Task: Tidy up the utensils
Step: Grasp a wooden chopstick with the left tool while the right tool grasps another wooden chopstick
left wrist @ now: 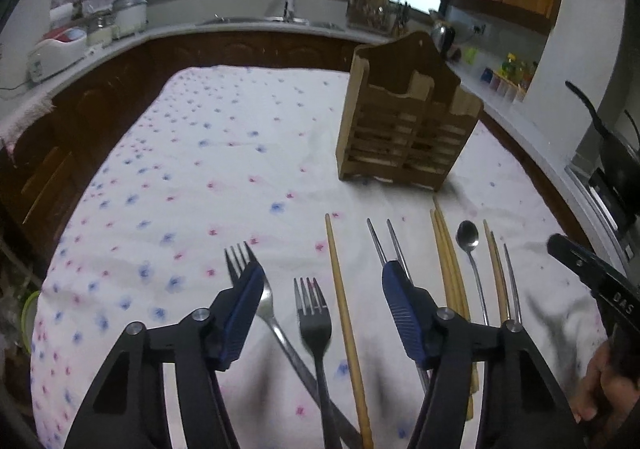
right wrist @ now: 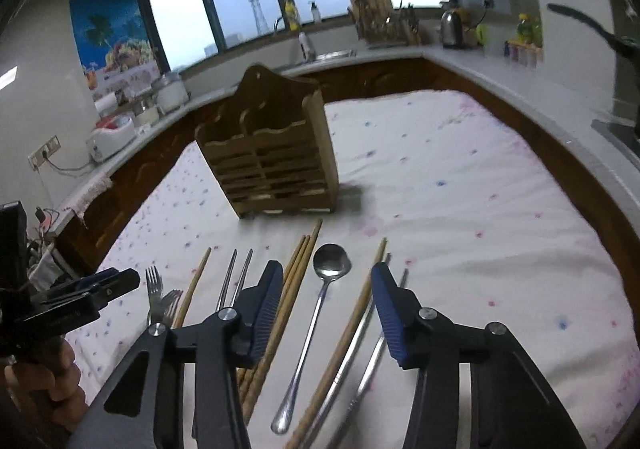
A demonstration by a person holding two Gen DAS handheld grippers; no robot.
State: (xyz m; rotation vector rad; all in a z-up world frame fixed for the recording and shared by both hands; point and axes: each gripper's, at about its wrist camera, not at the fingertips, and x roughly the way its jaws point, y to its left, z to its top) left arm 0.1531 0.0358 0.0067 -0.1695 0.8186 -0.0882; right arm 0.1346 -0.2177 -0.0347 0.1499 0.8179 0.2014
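Kitchen tabletop [left wrist: 224,153]: utensils lie before the wooden holder [left wrist: 404,129]. Left hand-held gripper [left wrist: 320,273] brackets a fork [left wrist: 314,313]; right hand-held gripper [right wrist: 326,285] brackets a spoon [right wrist: 330,263]. Both part-open, empty; centre each handle before closing.

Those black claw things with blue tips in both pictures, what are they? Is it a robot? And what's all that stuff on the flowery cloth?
No robot here: a person holds a black two-finger gripper with blue pads in each hand, and each carries a camera looking along its fingers. One picture comes from the left gripper, the other from the right gripper. Both are open and hold nothing.

On the white tablecloth with pink and blue flowers lie two dark metal forks, a long-handled silver spoon, light wooden chopsticks and thin metal chopsticks. Behind them stands an upright slatted wooden utensil holder; no utensils show in it.

The forks lie below the left gripper, the spoon below the right.
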